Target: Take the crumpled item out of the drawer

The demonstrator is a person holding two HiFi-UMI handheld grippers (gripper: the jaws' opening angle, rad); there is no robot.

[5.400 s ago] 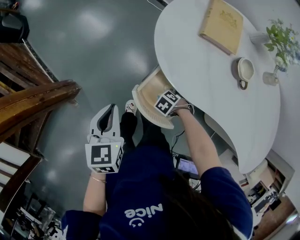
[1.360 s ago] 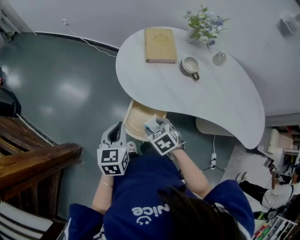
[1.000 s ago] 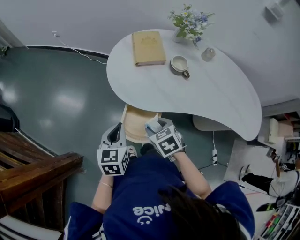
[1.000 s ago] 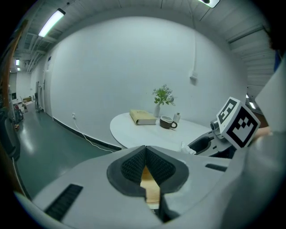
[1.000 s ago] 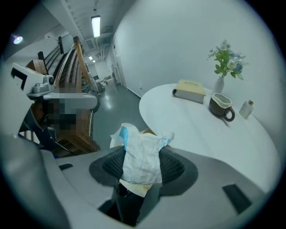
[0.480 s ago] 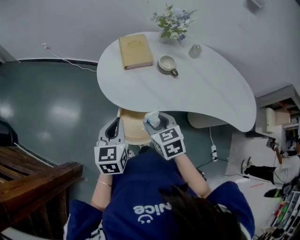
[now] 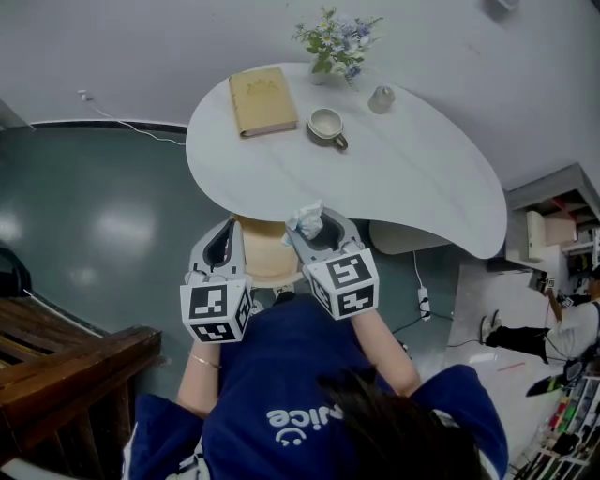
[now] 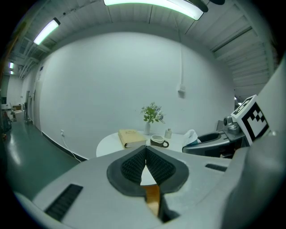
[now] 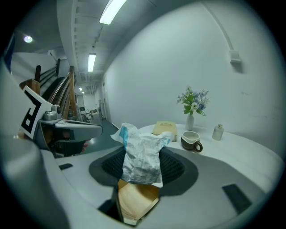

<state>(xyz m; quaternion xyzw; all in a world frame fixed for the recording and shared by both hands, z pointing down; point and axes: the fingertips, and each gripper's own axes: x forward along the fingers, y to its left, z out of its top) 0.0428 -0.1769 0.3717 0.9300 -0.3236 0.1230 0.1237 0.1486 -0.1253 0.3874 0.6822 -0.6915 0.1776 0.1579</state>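
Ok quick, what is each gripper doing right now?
Left gripper: shut, holding nothing.
Right gripper: shut on the crumpled white-and-blue item.

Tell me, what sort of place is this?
Probably a studio or lab corner staged like a home: a white table with a book, cup and vase of flowers stands on a bare grey floor under ceiling strip lights.
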